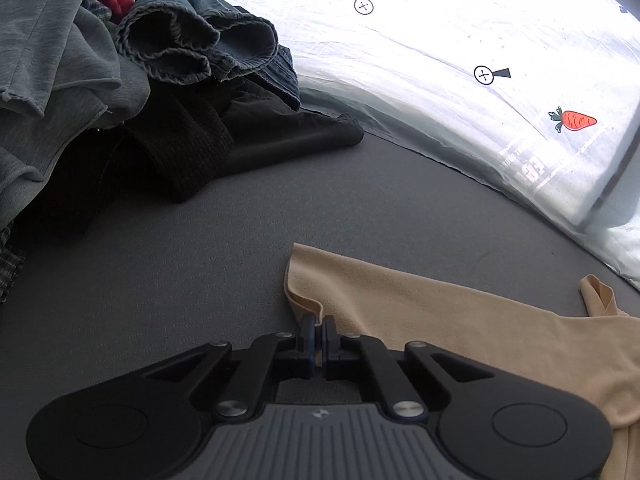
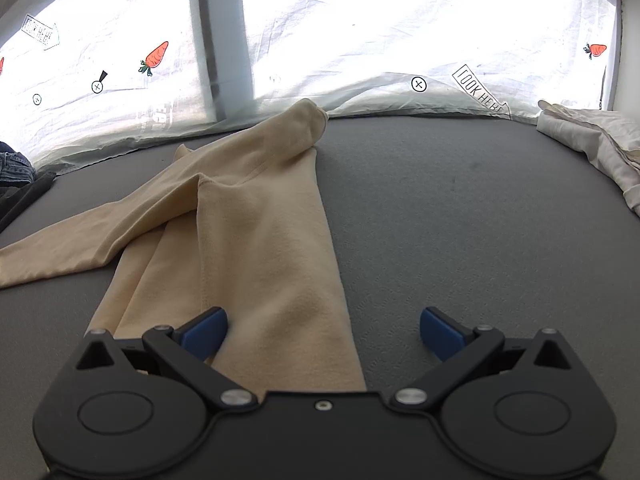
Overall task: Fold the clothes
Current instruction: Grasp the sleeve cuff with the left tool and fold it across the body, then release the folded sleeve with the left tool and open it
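Plainly readable on the white sheet (image 2: 380, 32) behind the grey table (image 2: 460, 208) are two arrow labels saying "LOOK HERE" (image 2: 478, 92), among carrot pictures (image 2: 155, 57) and crossed circles. Greyer lettering lower on the sheet is too faint to read. At the far left a heap of clothes (image 1: 120, 80), with jeans, grey and black cloth, is cut off by the frame edge.

The beige garment (image 2: 248, 232) lies spread on the table. The left gripper (image 1: 319, 338) is closed tight on its folded corner. The right gripper (image 2: 322, 330) stands wide open, its left blue pad (image 2: 204, 330) over the cloth's near end, holding nothing. Pale folded cloth (image 2: 592, 140) sits at the far right.
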`<move>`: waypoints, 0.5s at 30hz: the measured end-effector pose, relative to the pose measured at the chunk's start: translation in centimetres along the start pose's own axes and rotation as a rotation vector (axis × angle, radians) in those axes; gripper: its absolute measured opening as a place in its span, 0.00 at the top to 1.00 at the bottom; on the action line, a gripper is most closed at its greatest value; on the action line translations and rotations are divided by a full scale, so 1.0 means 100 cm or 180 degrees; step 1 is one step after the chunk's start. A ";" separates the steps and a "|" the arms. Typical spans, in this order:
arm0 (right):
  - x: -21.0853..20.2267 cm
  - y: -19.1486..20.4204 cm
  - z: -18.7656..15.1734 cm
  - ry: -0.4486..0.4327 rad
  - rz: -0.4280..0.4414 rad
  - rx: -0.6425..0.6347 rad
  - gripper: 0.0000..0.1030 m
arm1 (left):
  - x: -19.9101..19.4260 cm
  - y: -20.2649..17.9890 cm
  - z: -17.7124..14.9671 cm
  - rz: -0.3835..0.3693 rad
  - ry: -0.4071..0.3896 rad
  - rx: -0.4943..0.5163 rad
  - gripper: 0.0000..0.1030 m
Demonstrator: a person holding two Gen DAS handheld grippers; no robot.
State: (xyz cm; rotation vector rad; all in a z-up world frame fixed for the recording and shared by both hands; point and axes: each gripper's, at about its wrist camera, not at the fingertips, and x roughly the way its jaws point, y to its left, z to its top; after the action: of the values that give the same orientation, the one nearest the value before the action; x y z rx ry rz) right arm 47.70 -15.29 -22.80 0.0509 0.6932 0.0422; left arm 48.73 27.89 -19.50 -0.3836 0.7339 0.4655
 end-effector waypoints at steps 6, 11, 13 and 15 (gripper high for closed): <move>0.000 -0.001 0.000 -0.0003 0.0006 0.0006 0.00 | -0.031 -0.050 0.006 -0.0663 -0.0104 0.0083 0.98; -0.001 -0.002 0.000 -0.0004 0.0019 0.0026 0.00 | -0.064 -0.119 -0.019 -0.1489 0.0049 0.0509 0.98; -0.001 -0.002 0.001 0.0014 0.0033 0.0036 0.00 | -0.071 -0.144 -0.039 -0.1731 0.0228 0.0716 0.98; 0.000 -0.003 0.005 0.0117 0.0061 0.0016 0.00 | -0.069 -0.160 -0.056 -0.1876 0.0516 0.0845 0.93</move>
State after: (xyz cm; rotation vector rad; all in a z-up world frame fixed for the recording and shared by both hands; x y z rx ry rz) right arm 48.04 -15.64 -22.45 0.0617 0.7296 0.0599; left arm 49.67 10.05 -15.67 -0.3695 0.7868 -0.2198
